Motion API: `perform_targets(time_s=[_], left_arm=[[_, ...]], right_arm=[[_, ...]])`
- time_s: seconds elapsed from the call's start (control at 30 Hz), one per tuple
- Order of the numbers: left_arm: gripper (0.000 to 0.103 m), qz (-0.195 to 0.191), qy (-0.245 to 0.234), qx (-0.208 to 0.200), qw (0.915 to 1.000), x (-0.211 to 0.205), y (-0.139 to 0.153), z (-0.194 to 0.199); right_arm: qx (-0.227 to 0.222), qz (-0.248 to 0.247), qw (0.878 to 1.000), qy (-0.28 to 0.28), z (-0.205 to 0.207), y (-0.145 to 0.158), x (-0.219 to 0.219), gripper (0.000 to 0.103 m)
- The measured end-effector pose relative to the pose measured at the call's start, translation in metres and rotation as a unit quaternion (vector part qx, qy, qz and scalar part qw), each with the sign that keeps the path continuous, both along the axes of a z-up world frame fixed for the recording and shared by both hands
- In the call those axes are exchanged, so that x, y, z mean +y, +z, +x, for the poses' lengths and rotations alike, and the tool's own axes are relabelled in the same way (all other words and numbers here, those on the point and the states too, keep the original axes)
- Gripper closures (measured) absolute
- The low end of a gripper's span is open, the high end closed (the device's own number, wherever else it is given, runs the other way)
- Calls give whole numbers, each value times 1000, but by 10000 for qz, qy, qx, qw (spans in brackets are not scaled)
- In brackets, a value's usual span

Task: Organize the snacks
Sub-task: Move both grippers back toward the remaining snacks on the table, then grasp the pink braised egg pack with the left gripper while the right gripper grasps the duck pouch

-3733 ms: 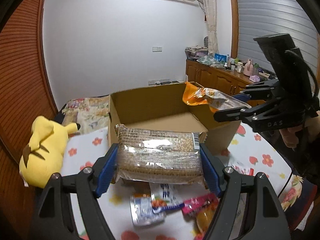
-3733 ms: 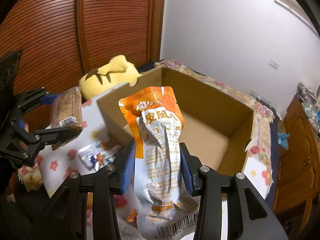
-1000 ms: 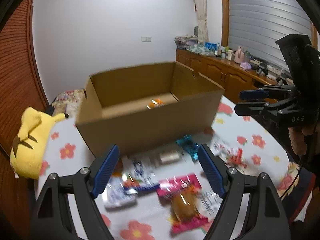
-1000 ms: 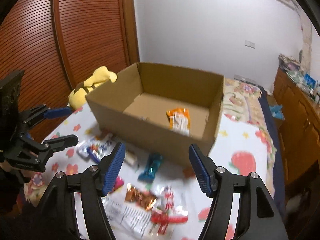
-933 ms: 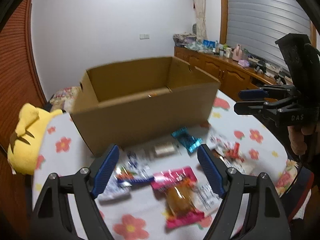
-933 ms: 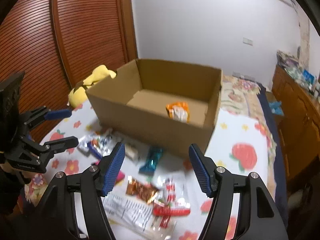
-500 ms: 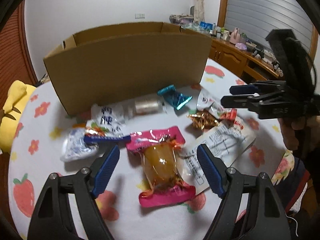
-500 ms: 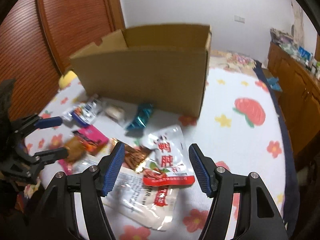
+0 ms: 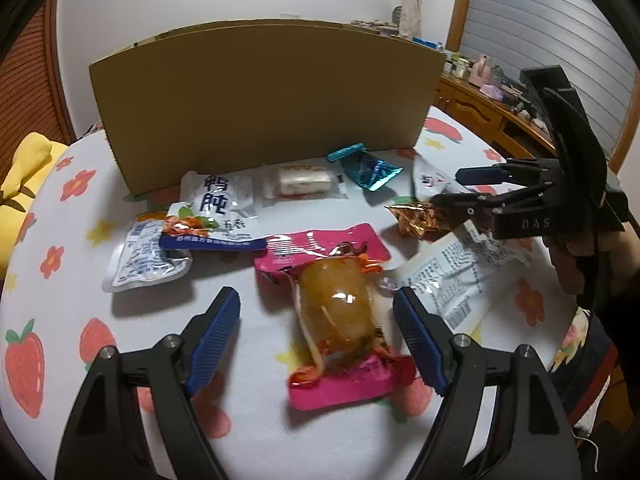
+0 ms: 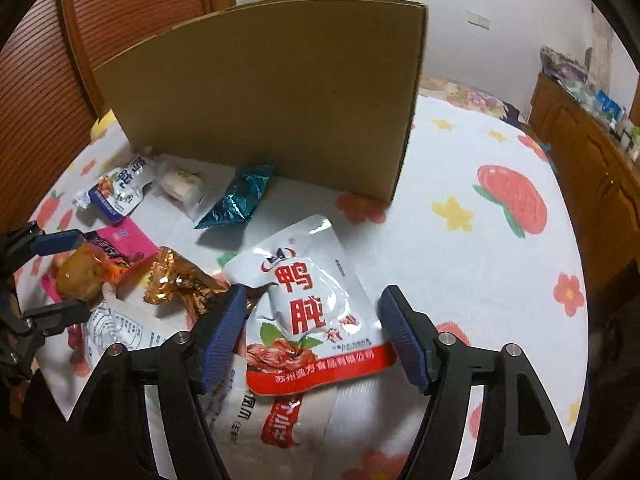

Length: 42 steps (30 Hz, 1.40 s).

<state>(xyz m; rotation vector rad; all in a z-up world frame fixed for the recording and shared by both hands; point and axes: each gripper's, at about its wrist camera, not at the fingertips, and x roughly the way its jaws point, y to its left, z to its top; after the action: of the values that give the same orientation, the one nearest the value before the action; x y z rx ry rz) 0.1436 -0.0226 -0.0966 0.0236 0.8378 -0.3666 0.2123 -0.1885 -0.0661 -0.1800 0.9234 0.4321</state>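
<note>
1. Spread under everything is your white tablecloth with printed strawberries and flowers [image 9: 52, 256], covering a round table; a wood-slat wall and a wooden sideboard stand behind.
2. Your brown cardboard box [image 9: 264, 96] stands upright toward the far edge of the table, its near wall facing you; what lies inside is hidden from both views.
3. Your left gripper [image 9: 318, 334] hovers with its jaws parted either side of the pink plastic packet with an orange-brown snack inside [image 9: 332, 312]. The blue pads do not press on it; the packet lies flat on the cloth near your edge.
4. Your right gripper [image 10: 312, 336] has its jaws opening, straddling the white foil pouch with red characters and a red bottom band [image 10: 308, 308]. The pads are clear of it. It rests partly on a white printed bag [image 10: 240, 408].
5. Just beside that pouch sits a crumpled gold foil wrapper [image 10: 180, 284].
6. Close along the box's near wall lie a teal foil packet [image 9: 366, 168], a clear-wrapped pale cake [image 9: 304, 180] and a white pouch with blue characters [image 9: 216, 216].
7. At the table's left edge a yellow plush toy [image 9: 20, 188] shows.
</note>
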Motion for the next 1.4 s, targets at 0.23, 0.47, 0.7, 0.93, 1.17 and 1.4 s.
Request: perform_targets(time_s=[0.23, 0.47, 0.7, 0.93, 1.17, 1.4], left_arm=[[30, -8, 6, -29, 10000, 3, -1, -2], [44, 150, -91, -57, 9998, -6, -1, -2], [41, 242, -47, 96, 9997, -10, -6, 7], [63, 207, -37, 21, 9998, -6, -3, 4], [63, 4, 27, -102, 9999, 2, 5, -6], [63, -130, -56, -219, 9997, 2, 14, -20]], right_arm=[[-176, -180, 9997, 43, -2, -3, 1, 27], [-257, -102, 9995, -152, -3, -4, -13, 26], [-271, -108, 9995, -141, -2, -5, -11, 25], [-275, -119, 9995, -135, -2, -5, -8, 24], [-276, -120, 9995, -136, -3, -5, -10, 24], [-276, -119, 9995, -138, -3, -5, -10, 24]])
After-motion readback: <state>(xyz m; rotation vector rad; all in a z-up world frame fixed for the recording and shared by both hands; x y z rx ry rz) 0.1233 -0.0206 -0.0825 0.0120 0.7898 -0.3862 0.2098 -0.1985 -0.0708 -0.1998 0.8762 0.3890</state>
